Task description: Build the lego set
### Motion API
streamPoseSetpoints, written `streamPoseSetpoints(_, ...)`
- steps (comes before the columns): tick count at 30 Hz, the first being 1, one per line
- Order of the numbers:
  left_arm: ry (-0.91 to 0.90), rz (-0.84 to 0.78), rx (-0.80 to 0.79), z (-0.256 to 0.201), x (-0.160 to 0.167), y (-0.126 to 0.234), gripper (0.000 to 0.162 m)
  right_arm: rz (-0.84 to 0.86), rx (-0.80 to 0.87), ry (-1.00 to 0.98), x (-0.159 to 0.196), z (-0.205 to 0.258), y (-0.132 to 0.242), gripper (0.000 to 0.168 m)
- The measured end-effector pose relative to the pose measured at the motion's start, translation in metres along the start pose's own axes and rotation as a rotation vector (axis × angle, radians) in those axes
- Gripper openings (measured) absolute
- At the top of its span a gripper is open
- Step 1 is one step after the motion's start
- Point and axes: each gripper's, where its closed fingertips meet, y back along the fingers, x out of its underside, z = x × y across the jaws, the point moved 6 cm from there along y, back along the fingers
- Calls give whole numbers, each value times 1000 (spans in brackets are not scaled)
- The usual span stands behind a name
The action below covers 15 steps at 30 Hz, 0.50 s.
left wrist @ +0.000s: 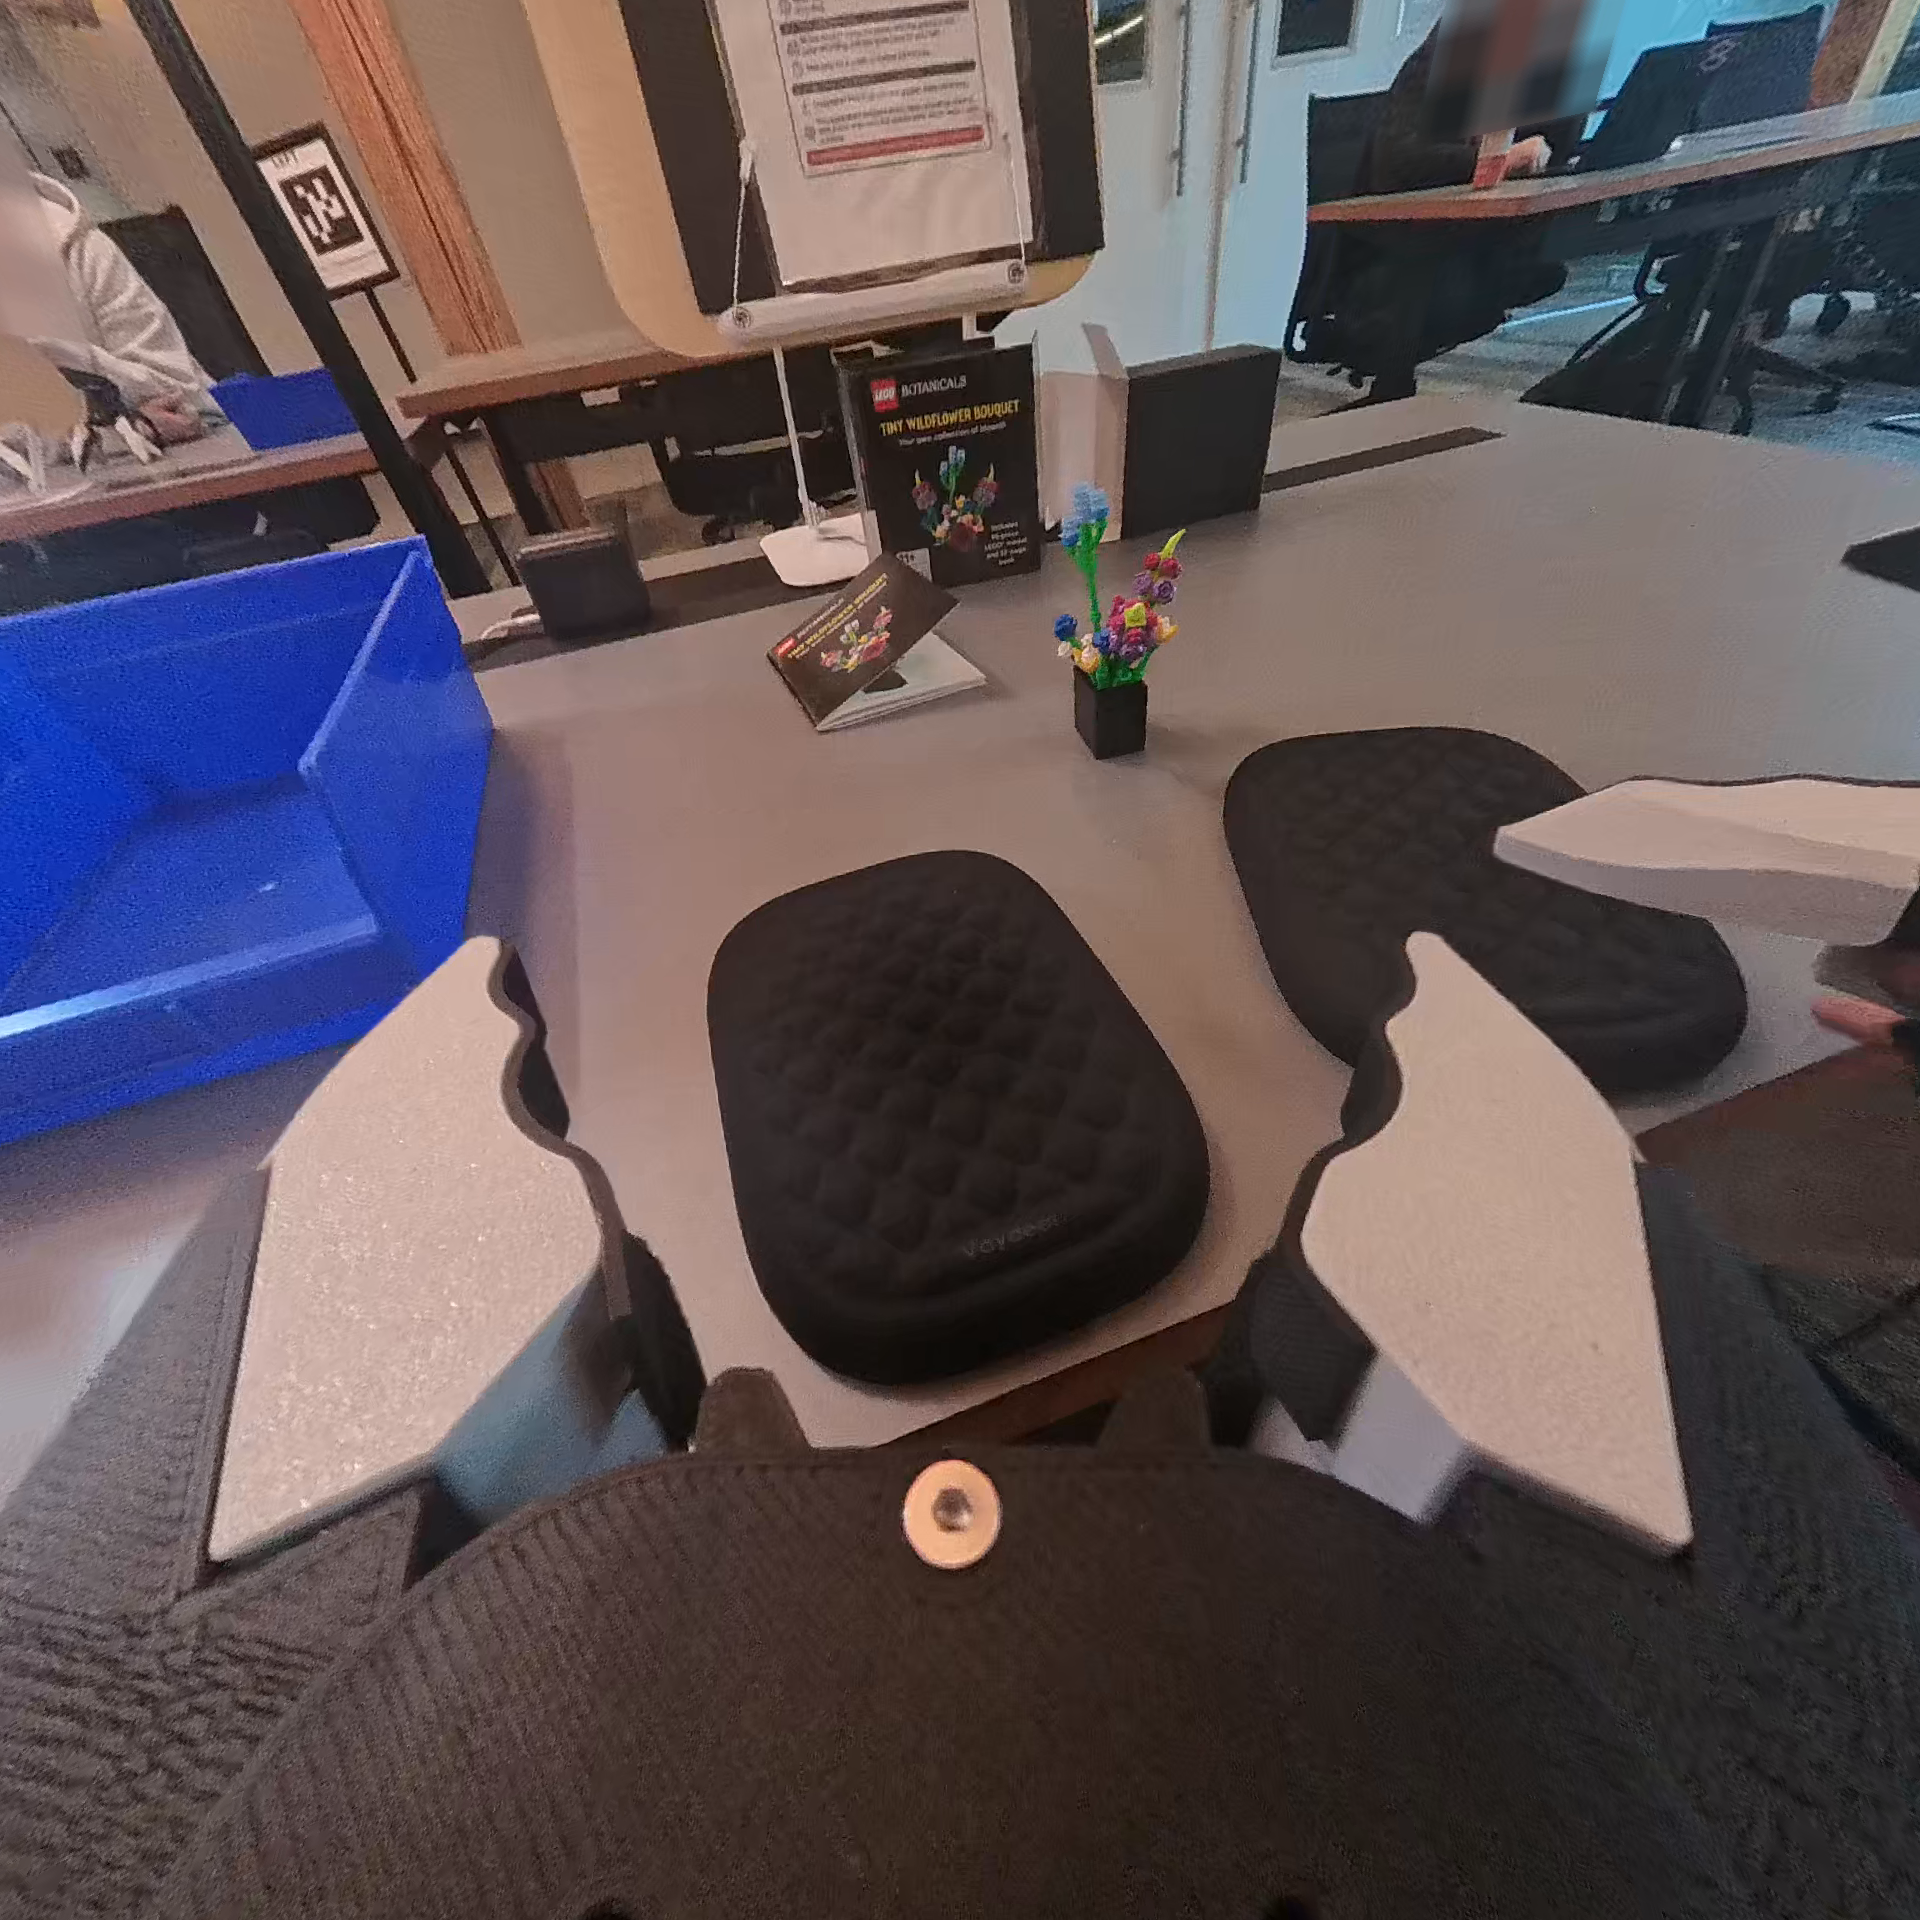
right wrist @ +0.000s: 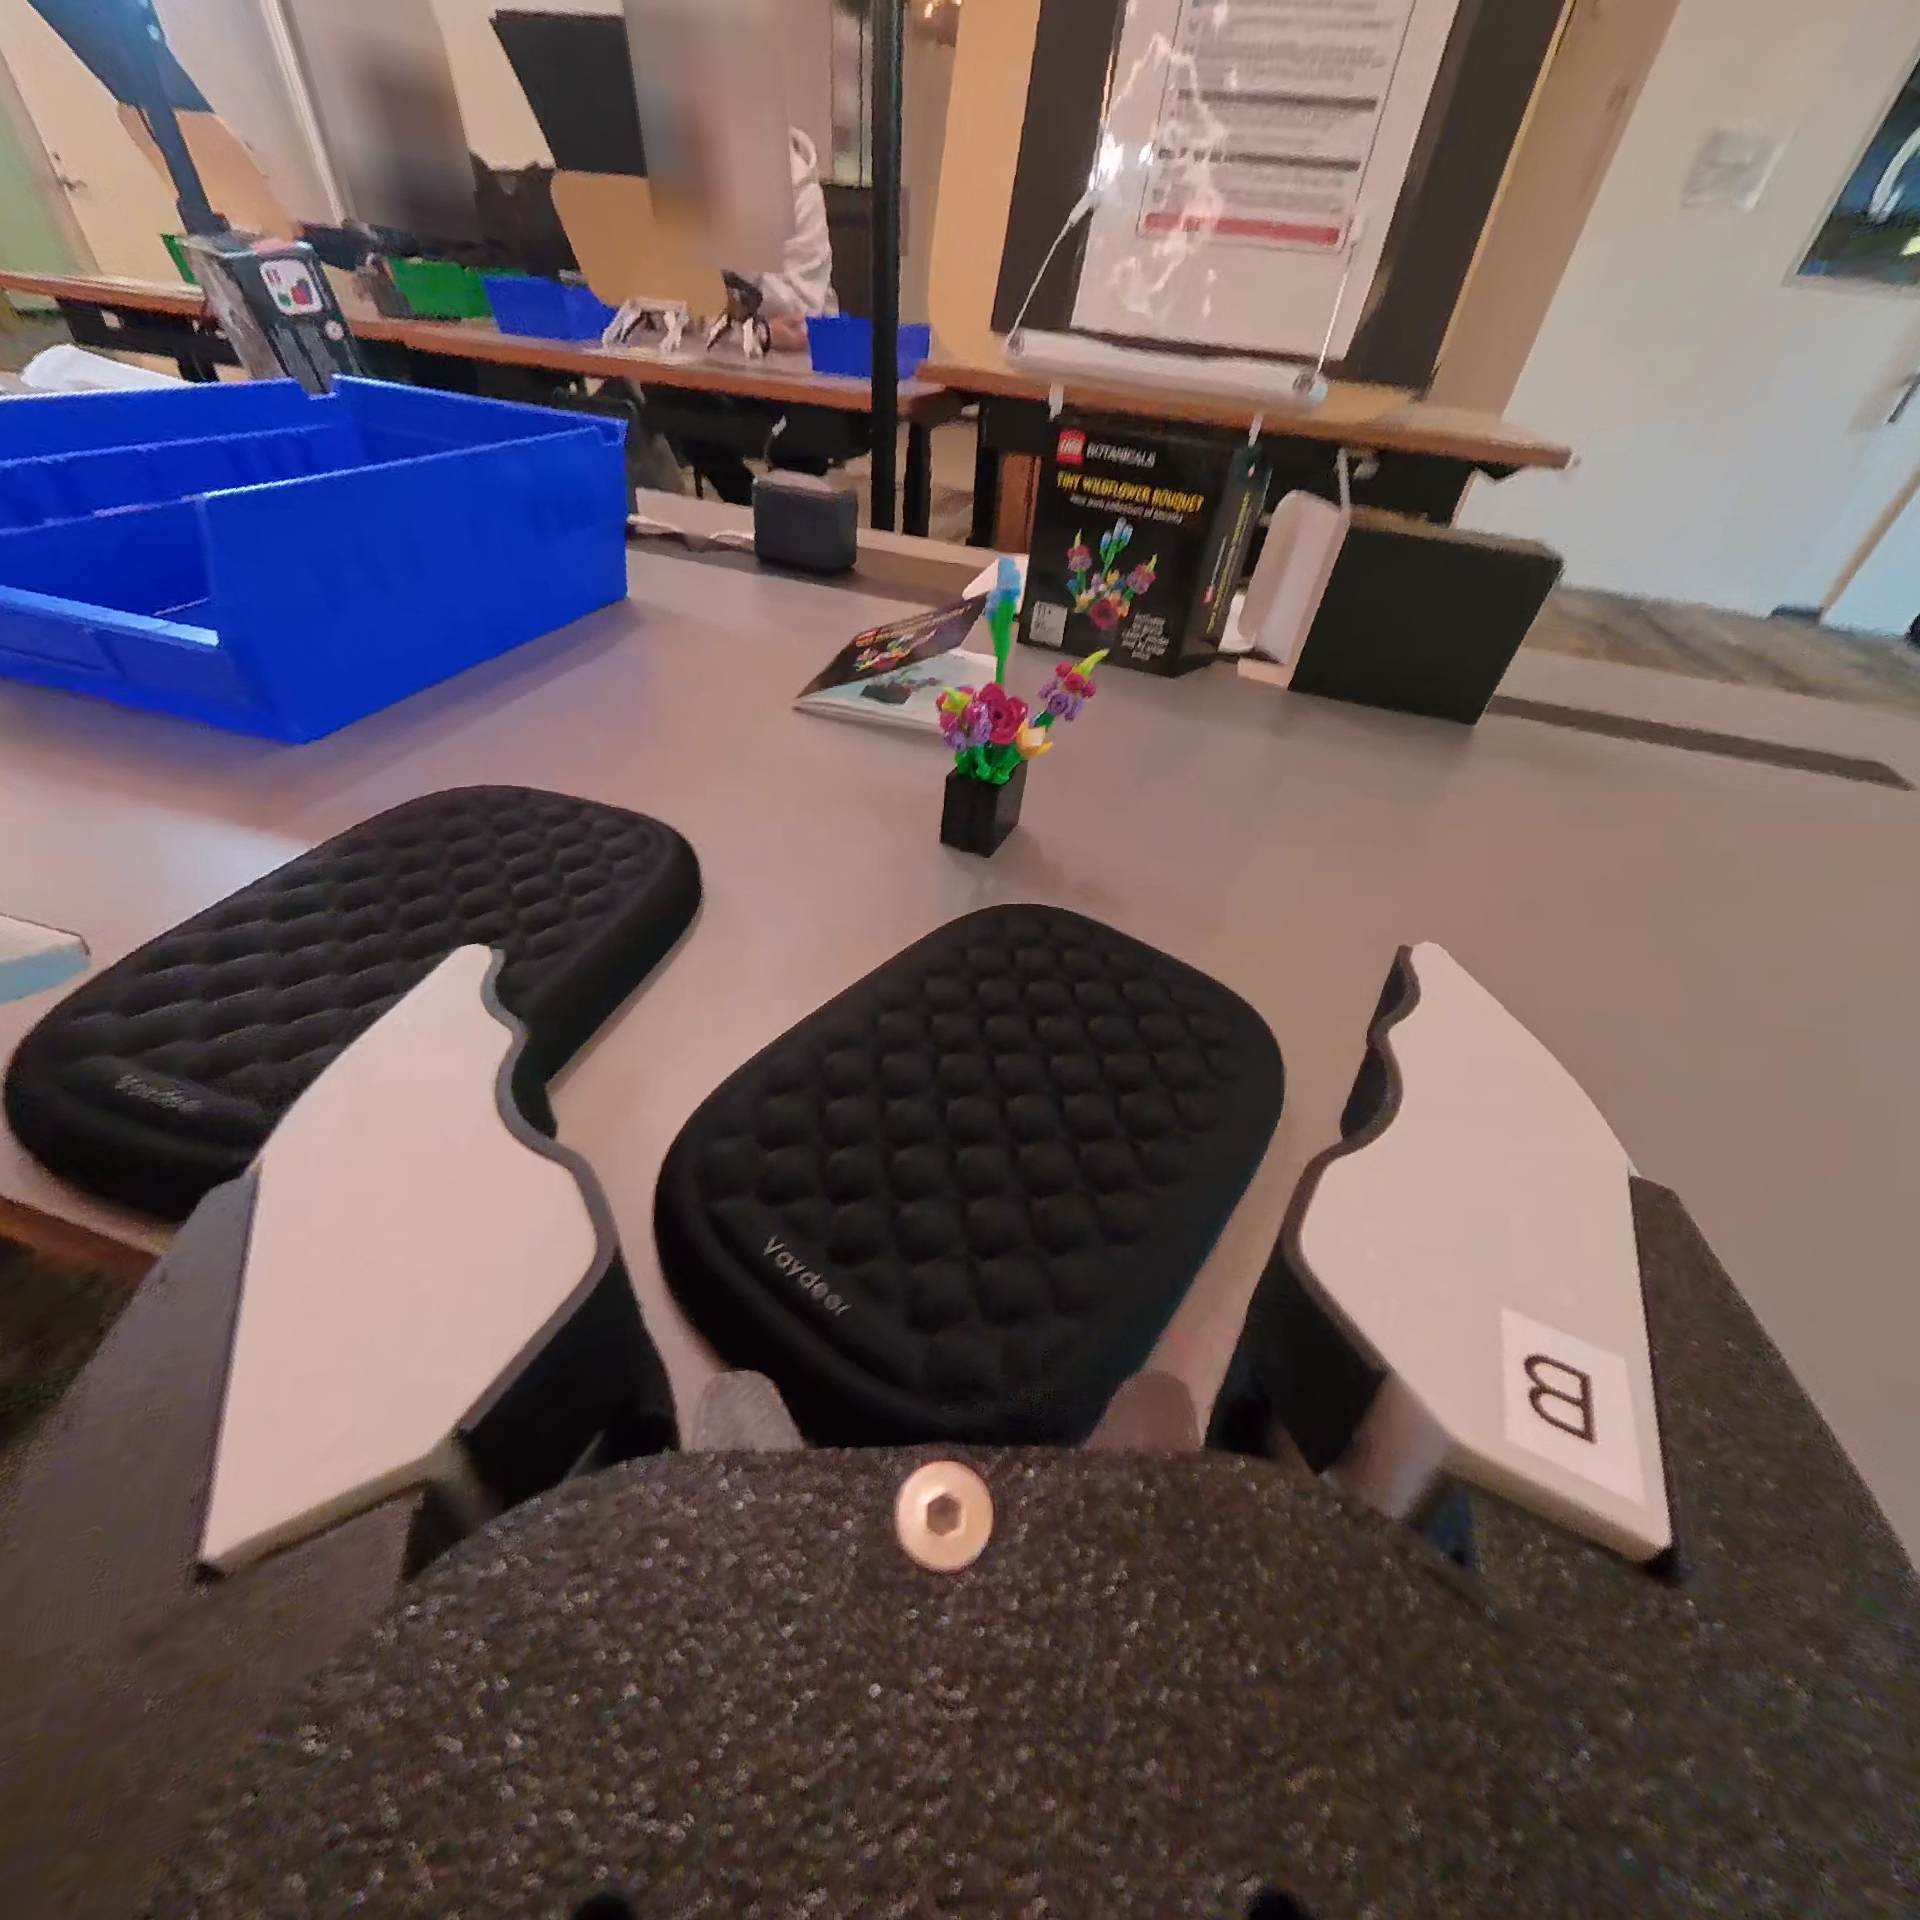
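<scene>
A small lego flower bouquet (left wrist: 1117,623) in a black pot stands upright on the grey table (left wrist: 1507,623), mid-table; it also shows in the right wrist view (right wrist: 992,732). My left gripper (left wrist: 961,951) is open and empty, over a black padded rest (left wrist: 945,1112) near the table's front edge, well short of the bouquet. My right gripper (right wrist: 945,961) is open and empty over another black padded rest (right wrist: 987,1153). One finger of the right gripper (left wrist: 1704,847) shows at the right edge of the left wrist view.
A blue bin (left wrist: 208,810) stands at the left (right wrist: 312,561). An instruction booklet (left wrist: 873,649) lies behind the bouquet, and the black set box (left wrist: 951,462) stands behind that. A dark block (left wrist: 1195,436) is beside the box. People sit at far desks. It is some 10 cm from my left tips to the black padded rest (left wrist: 945,1112). My right wrist view (right wrist: 294,990) looks at it from another angle.
</scene>
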Motion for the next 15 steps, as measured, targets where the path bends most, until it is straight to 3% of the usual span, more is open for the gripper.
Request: streamPoseSetpoints(15,-38,69,-22,-8,6,-18,145,40,-11,20,7,-7,-6,145)
